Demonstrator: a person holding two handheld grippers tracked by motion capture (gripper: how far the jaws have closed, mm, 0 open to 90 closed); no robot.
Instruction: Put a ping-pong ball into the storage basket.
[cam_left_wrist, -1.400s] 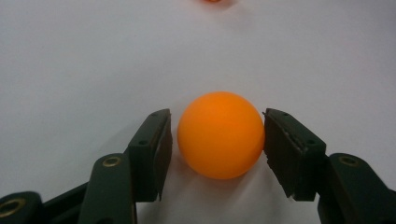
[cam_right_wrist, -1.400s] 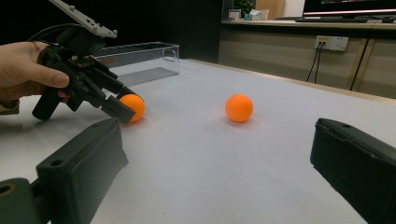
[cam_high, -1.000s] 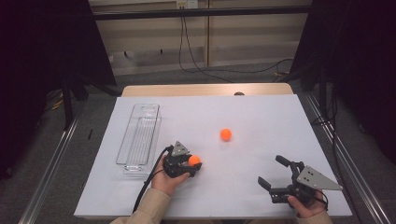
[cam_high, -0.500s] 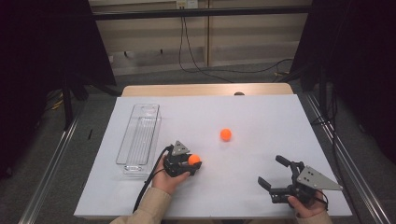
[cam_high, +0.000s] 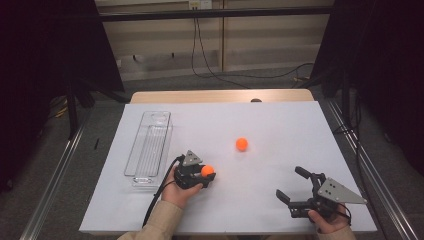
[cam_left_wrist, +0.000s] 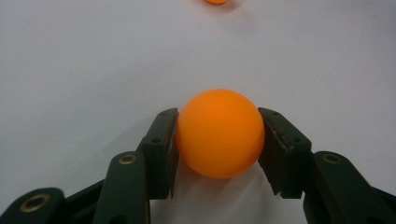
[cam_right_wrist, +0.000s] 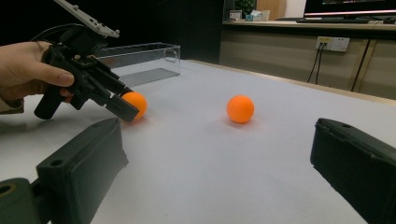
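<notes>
An orange ball (cam_left_wrist: 219, 133) rests on the white table sheet, and my left gripper (cam_left_wrist: 218, 135) is shut on it, one black jaw pressed against each side. From above, that gripper (cam_high: 205, 172) and its ball (cam_high: 207, 170) sit left of the table's middle, near the front. A second orange ball (cam_high: 242, 144) lies free farther back and to the right; it is also in the right gripper view (cam_right_wrist: 240, 108). My right gripper (cam_high: 290, 182) stands open at the front right, its jaws wide apart with nothing between them (cam_right_wrist: 217, 130).
A clear plastic tray (cam_high: 150, 145) lies lengthwise along the left side of the white sheet, just left of my left hand. The wooden table edge (cam_high: 220, 96) runs along the back. Cables trail on the floor beyond.
</notes>
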